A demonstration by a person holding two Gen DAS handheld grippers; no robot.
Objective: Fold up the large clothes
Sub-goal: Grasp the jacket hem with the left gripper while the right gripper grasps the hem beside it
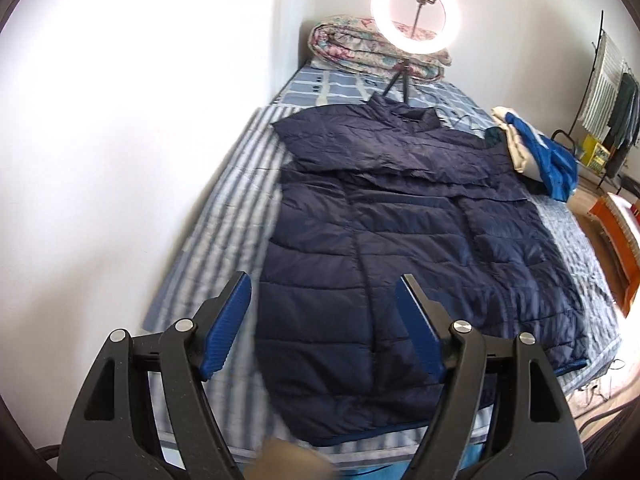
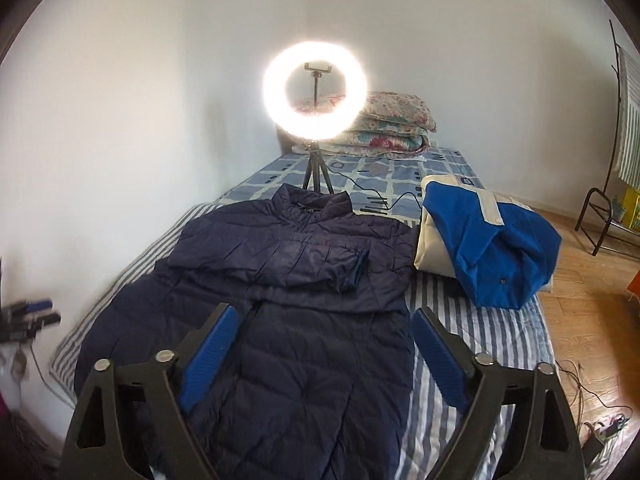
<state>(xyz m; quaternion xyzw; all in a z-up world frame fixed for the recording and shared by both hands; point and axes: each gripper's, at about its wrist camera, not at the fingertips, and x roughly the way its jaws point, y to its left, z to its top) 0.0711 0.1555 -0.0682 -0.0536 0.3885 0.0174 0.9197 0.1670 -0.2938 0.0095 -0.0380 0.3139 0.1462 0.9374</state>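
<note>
On the bed (image 1: 224, 200), a navy puffer jacket (image 1: 400, 248) lies flat along the striped sheet, collar toward the far end, with both sleeves folded across the chest, one over the other. Above its hem hangs the left gripper (image 1: 324, 300), its two blue-padded fingers (image 1: 226, 324) spread wide, nothing between them and nothing touched; the hem shows through the gap. From the other side the right gripper (image 2: 324, 336) hovers over the lower half of the jacket (image 2: 280, 320), its blue pads (image 2: 210, 360) likewise set far apart and empty, the right finger over the jacket's edge where it meets the sheet. Just beside the jacket's shoulder sits a bundled blue and cream garment (image 2: 488, 248), near the bed's right edge. Beyond the collar a lit ring light (image 2: 315, 92) stands on a small tripod on the checked cover, its cable trailing toward the bundle, and a folded floral quilt (image 2: 392, 124) is stacked against the far wall
</note>
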